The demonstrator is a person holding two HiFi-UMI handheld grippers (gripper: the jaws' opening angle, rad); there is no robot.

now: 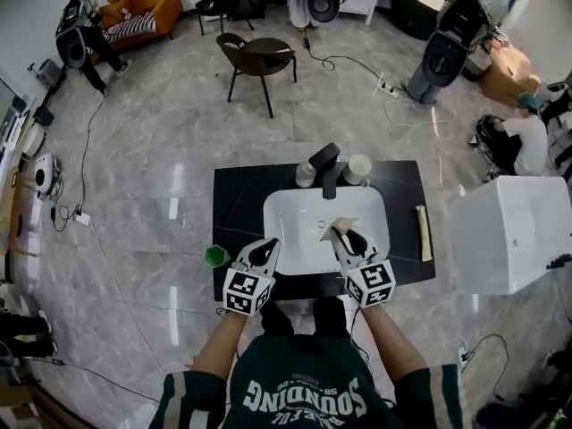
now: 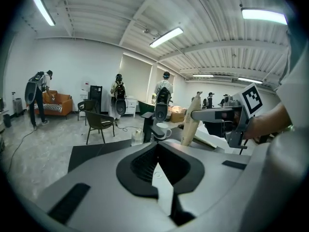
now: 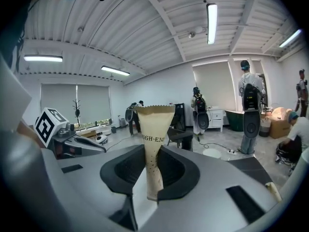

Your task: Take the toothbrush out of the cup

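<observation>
A white mug (image 1: 358,169) stands on the black counter (image 1: 237,199) behind the sink (image 1: 295,231), right of the black faucet (image 1: 327,166); I cannot see inside it. My right gripper (image 1: 340,233) is over the sink's front right, shut on a tan paper sleeve (image 3: 157,139) with dark print that stands up out of the jaws. My left gripper (image 1: 264,245) hovers over the sink's front left, jaws together and empty. In the left gripper view the mug (image 2: 161,130) is straight ahead and the sleeve (image 2: 192,122) is to the right. A cream stick-shaped thing (image 1: 424,232) lies on the counter's right.
A green cup (image 1: 216,256) sits at the counter's left front edge and a small glass bottle (image 1: 306,175) left of the faucet. A white box (image 1: 514,231) stands right of the counter. A dark chair (image 1: 259,59), floor cables and several people are farther off.
</observation>
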